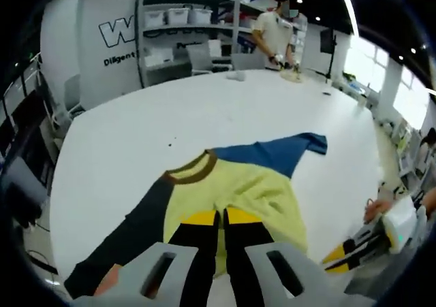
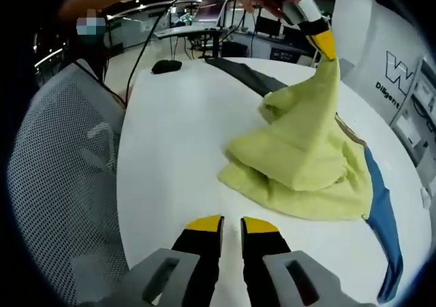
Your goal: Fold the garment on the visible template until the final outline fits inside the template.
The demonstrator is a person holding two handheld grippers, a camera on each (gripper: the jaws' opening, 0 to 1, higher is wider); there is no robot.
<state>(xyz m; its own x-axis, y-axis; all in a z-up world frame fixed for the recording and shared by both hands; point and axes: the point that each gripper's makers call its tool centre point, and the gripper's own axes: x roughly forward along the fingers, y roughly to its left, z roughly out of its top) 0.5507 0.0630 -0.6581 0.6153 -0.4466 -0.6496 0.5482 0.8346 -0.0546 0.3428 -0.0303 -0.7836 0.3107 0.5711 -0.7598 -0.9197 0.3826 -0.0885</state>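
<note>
A yellow-green sweater (image 1: 262, 188) with a brown collar, a dark sleeve (image 1: 129, 232) and a blue sleeve (image 1: 279, 154) lies on the white table (image 1: 136, 130). My left gripper (image 1: 222, 217) is shut on its yellow cloth near the hem. In the right gripper view, the left gripper (image 2: 325, 45) holds a peak of the sweater (image 2: 306, 157) lifted off the table (image 2: 170, 150), and the rest is bunched below it. The blue sleeve (image 2: 385, 218) trails to the right. My right gripper (image 2: 231, 224) hovers over bare table short of the sweater, jaws together with nothing between them. It also appears as the right gripper (image 1: 334, 256) beside the sweater.
A grey mesh chair (image 2: 61, 157) stands against the table's edge. A black object (image 2: 167, 65) lies at the table's far end. A person (image 1: 272, 31) stands at the far side by small items, with shelves of bins (image 1: 177, 18) behind.
</note>
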